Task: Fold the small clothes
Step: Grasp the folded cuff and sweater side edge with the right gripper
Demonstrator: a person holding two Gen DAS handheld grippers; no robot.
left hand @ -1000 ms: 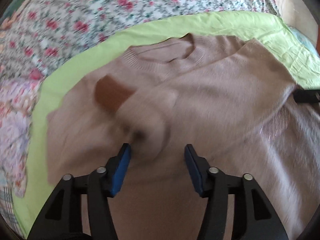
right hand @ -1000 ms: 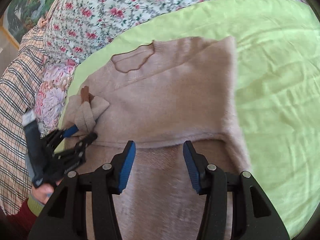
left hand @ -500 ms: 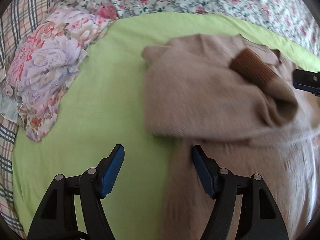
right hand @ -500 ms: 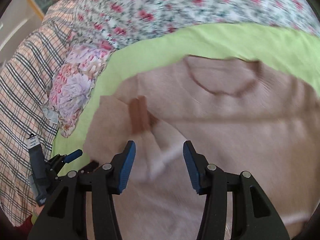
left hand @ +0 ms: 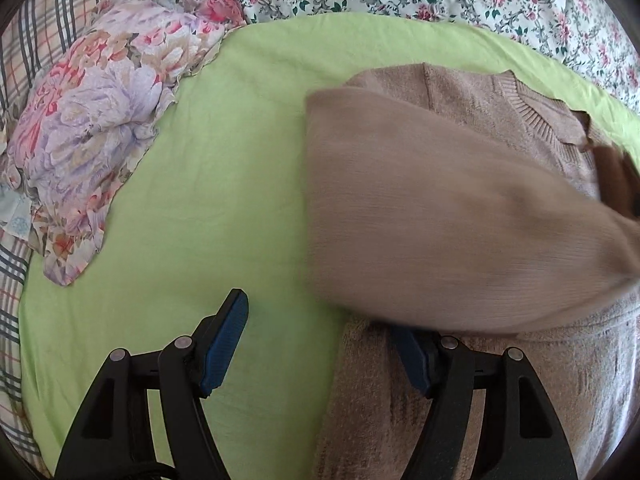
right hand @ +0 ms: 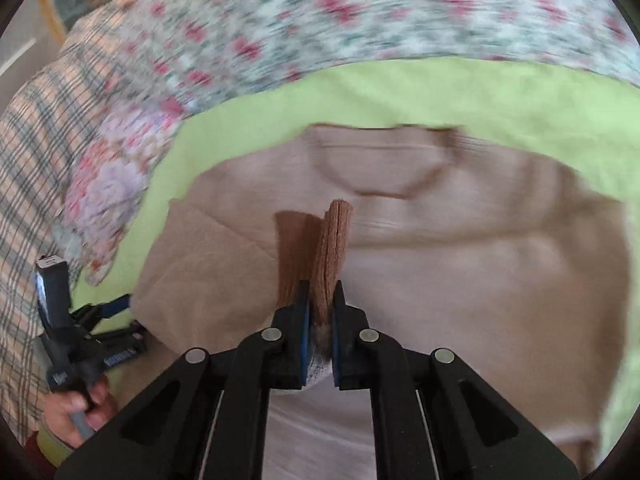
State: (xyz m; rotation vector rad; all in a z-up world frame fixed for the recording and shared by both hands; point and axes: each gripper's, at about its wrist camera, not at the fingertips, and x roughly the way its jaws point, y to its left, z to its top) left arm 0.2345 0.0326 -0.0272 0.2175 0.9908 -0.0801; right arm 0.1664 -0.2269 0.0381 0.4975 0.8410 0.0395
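- Left wrist: green sheet (left hand: 208, 184) on a bed, floral pillow (left hand: 100, 128) at left. Beige sweater (left hand: 460, 216) lies right of the left tool (left hand: 320, 344), whose jaws gape with nothing between them; the sleeve has swung further right than 0.5 s ago.
- Right wrist: blurred floral bedding (right hand: 320, 12) behind. Right tool (right hand: 320, 312), open 0.5 s ago, now pinches the brown cuff (right hand: 332, 248) over the sweater's chest.

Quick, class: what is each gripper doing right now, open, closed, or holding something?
Left gripper: open, holding nothing; one of its fingers is under the sweater's sleeve.
Right gripper: closed on the brown cuff.
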